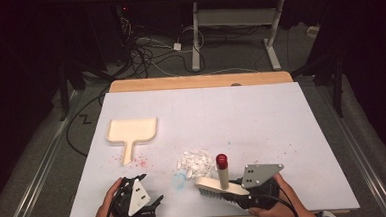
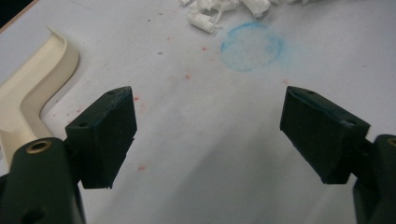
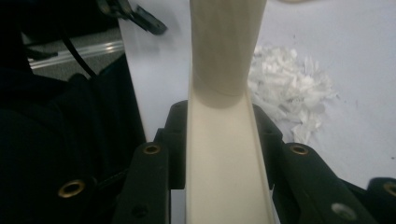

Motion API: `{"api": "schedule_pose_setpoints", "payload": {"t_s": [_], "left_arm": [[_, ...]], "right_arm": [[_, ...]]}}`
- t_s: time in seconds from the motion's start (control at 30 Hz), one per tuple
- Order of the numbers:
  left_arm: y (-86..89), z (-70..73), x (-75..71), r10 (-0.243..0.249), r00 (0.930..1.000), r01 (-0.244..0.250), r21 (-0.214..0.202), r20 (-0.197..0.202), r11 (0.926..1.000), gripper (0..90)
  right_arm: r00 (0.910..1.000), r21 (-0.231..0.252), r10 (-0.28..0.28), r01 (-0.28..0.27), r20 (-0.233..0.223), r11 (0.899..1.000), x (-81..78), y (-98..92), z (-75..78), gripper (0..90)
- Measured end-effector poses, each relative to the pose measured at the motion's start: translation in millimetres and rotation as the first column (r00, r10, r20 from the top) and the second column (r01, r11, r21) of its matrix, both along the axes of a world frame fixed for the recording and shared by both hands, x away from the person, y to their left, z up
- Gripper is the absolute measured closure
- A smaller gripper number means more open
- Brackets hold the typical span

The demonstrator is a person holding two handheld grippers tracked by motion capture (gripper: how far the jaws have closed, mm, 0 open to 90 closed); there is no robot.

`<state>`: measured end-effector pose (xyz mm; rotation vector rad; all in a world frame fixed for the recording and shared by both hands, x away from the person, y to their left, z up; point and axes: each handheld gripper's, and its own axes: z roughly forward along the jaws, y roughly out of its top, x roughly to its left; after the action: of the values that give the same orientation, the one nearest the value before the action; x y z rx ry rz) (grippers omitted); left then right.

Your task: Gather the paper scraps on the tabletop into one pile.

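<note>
Right gripper (image 1: 246, 198) clamped on the brush (image 1: 220, 187) beside seemingly paper scraps (image 1: 196, 161); left gripper (image 1: 153, 203) agape, empty.

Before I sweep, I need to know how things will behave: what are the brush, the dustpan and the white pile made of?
Cream brush with red-tipped handle: smooth, matte, likely plastic.
Cream flat dustpan: same moulded look and raised rim, probably plastic.
White shredded pile: thin curled scraps, seemingly paper.
</note>
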<state>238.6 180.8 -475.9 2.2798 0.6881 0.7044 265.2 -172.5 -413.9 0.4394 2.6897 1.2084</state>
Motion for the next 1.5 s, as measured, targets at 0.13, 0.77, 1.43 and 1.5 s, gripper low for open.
{"api": "schedule_pose_setpoints", "payload": {"t_s": [0.13,0.77,1.43,1.5], "left_arm": [[-0.5,-0.4,1.0,-0.001,1.0000,0.001,0.002,-0.002,1.0000,17.7],[3.4,0.8,-1.8,0.013,0.9998,-0.013,0.007,0.012,0.9999,17.7],[12.9,3.5,-5.2,0.044,0.9986,-0.044,0.010,0.029,0.9990,17.4],[12.4,3.1,-5.2,0.043,0.9987,-0.043,0.014,0.027,0.9990,17.4]], "right_arm": [[0.9999,-0.003,-0.007,0.007,0.011,1.000,19.2,3.3,-6.0,67.8],[0.9963,0.075,-0.053,0.048,0.067,0.996,19.0,-16.9,15.7,67.7],[0.9775,0.017,-0.203,0.205,-0.056,0.979,6.1,-108.6,28.4,67.6],[0.9734,0.021,-0.208,0.210,-0.097,0.977,6.1,-114.2,26.1,67.6]]}}
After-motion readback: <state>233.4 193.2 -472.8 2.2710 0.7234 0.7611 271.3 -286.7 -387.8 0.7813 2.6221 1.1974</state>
